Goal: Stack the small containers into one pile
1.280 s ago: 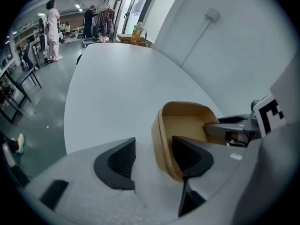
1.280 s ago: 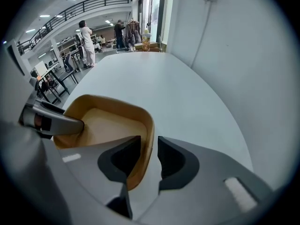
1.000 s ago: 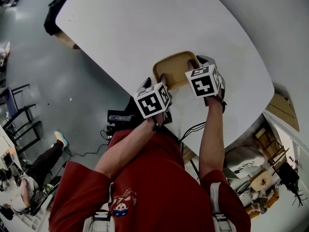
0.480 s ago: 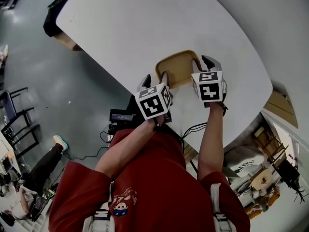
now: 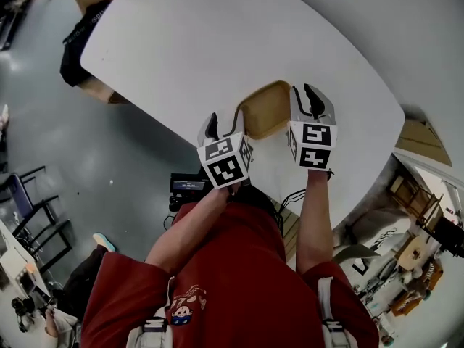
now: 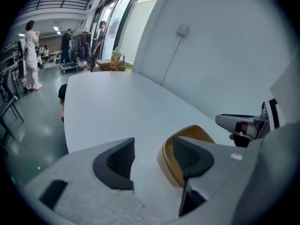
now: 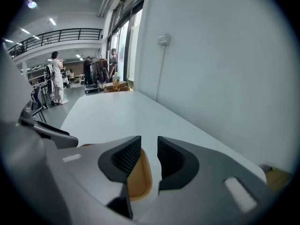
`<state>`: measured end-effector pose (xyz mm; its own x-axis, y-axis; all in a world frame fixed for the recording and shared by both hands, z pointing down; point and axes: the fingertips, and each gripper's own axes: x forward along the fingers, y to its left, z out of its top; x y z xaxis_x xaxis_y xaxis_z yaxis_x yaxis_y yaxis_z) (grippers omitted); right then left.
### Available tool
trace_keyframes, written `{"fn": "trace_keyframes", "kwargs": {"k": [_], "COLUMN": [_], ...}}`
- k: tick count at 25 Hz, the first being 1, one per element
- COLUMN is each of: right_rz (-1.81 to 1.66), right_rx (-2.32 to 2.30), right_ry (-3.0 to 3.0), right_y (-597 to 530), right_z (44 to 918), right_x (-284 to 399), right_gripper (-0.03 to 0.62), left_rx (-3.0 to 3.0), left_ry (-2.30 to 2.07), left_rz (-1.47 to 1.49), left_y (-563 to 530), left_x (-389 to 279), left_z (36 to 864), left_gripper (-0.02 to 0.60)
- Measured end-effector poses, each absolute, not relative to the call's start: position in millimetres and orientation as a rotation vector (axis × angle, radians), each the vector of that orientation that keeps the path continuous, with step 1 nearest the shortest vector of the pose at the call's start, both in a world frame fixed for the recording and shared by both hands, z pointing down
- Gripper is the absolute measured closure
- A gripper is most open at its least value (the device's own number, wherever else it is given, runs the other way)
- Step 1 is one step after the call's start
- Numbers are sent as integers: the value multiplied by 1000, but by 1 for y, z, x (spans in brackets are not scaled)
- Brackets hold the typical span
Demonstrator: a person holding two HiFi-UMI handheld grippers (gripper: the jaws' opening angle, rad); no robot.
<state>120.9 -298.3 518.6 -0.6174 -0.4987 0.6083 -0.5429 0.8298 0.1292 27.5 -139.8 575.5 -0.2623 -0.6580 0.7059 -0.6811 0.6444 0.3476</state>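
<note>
So your white table fills most of the upper half of the head view. The tan container sits on it around the centre of the frame, close to the table's lower edge, with a gripper on either side. Your left gripper, just lower left of it, has its fingers spread wide and nothing between them. Your right gripper, just beside the container's right edge, has been closing a bit. Its fingers are still released, with only bare table in the gap.
</note>
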Motion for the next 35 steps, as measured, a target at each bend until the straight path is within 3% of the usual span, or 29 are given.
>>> {"fn": "trace_keyframes", "kwargs": {"k": [14,23,35], "right_rz": [89,-27,-63], "right_rx": [1360,1572,1722], "right_ry": [-2437,-2452,-2512], "right_y": [-282,-245,-147], "right_z": [431,363,316], "right_x": [131,169,216], "right_gripper": [486,487,487], "left_rx": [1751,2145,2290], "left_ry": [-2126,-2164,-2074], "left_rz": [170,223,105], "left_y": [-202,-209,-136], "left_x": [-33,8,67], "left_z": [455,371,313], "left_gripper": [314,313,316]}}
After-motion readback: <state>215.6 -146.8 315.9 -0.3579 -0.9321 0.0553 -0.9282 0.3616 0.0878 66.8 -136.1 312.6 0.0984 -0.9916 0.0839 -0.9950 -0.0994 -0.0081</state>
